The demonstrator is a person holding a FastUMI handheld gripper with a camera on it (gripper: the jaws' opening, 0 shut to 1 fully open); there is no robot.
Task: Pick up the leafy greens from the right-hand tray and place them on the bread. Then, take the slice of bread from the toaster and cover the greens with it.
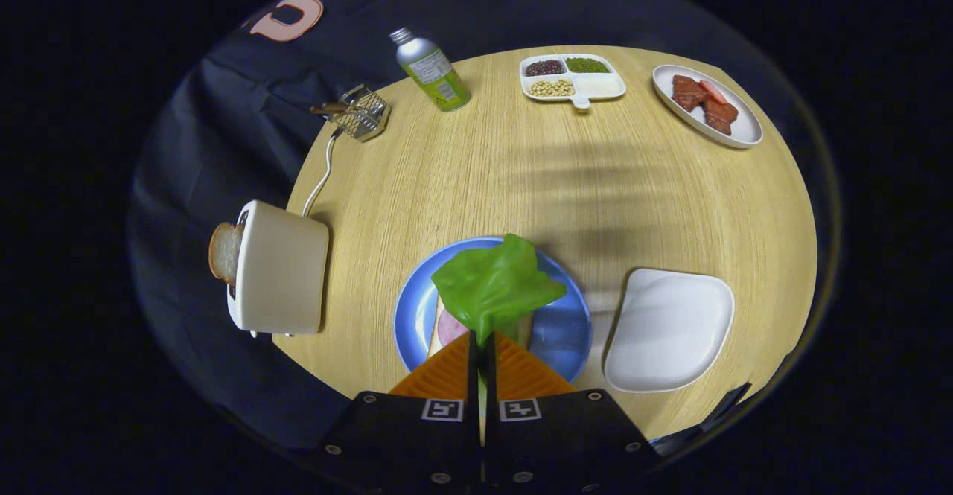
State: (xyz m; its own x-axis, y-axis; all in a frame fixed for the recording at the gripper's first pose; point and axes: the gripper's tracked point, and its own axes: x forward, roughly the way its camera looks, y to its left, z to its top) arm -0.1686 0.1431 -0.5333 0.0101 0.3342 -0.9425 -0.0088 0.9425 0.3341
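The gripper, fingers pinched shut on the leafy greens, holds the leaf over the bread on the blue plate, lower centre of frame. A good release likely means lowering the leaf flat and centred before opening. At left, the toaster with its slice sits near the table edge; the white tray lies right.

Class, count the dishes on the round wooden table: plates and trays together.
4: blue round plate under the green leaf that the gripper jaws pinch; empty white tray beside it; divided white tray and white oval plate beyond.
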